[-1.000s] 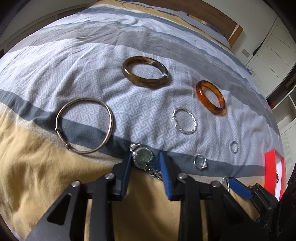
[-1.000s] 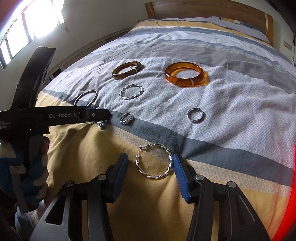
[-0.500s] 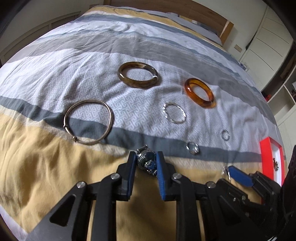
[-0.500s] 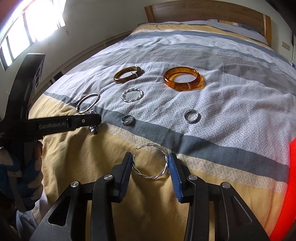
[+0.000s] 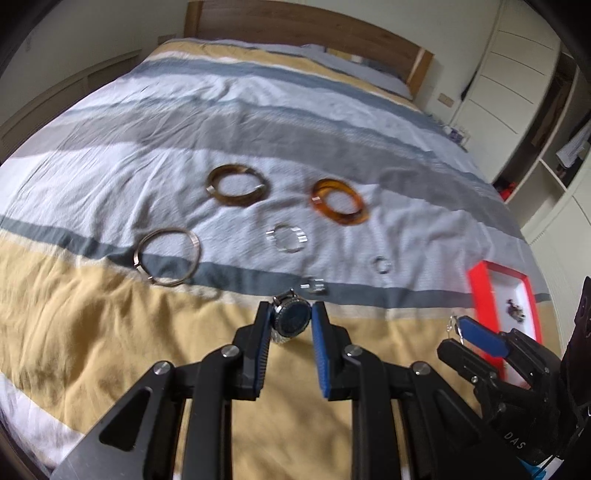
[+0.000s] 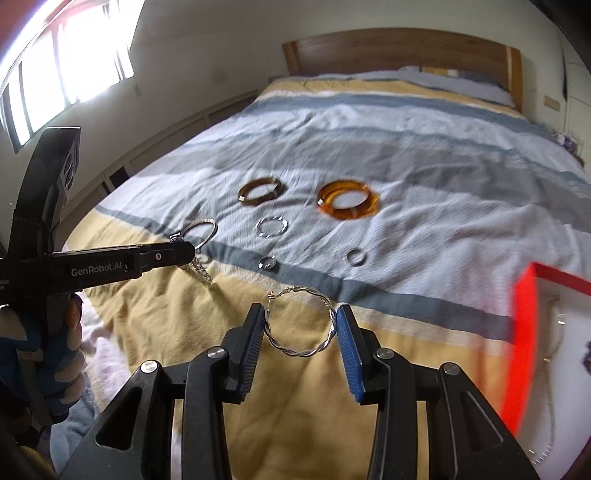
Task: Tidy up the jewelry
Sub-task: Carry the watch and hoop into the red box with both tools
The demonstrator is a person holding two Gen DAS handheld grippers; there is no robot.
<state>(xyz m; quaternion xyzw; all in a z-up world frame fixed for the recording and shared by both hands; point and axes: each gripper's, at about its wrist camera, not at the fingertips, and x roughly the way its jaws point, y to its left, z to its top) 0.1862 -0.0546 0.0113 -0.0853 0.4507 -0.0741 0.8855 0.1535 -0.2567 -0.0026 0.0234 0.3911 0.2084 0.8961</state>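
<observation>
My left gripper [image 5: 290, 319] is shut on a silver watch with a dark dial [image 5: 291, 318] and holds it above the bedspread; its chain strap hangs down in the right wrist view [image 6: 199, 271]. My right gripper [image 6: 300, 325] is shut on a twisted silver hoop [image 6: 301, 323], also lifted. On the bed lie a brown bangle [image 5: 237, 185], an amber bangle [image 5: 340, 201], a thin metal bangle [image 5: 168, 255], a twisted silver ring [image 5: 287, 239] and two small rings [image 5: 382, 264] [image 5: 314, 286]. A red jewelry box [image 5: 506, 314] sits at the right, holding a small trinket.
The striped bedspread [image 5: 258, 122] covers the whole bed; a wooden headboard [image 5: 303, 29] stands at the far end. White cupboards [image 5: 517, 74] line the right wall. A window [image 6: 55, 74] is at the left. The left gripper's body [image 6: 103, 264] crosses the right wrist view.
Both grippers closed on their pieces and rose away from the bed: the left lifted the watch, the right lifted the twisted hoop. The red box has come closer on the right.
</observation>
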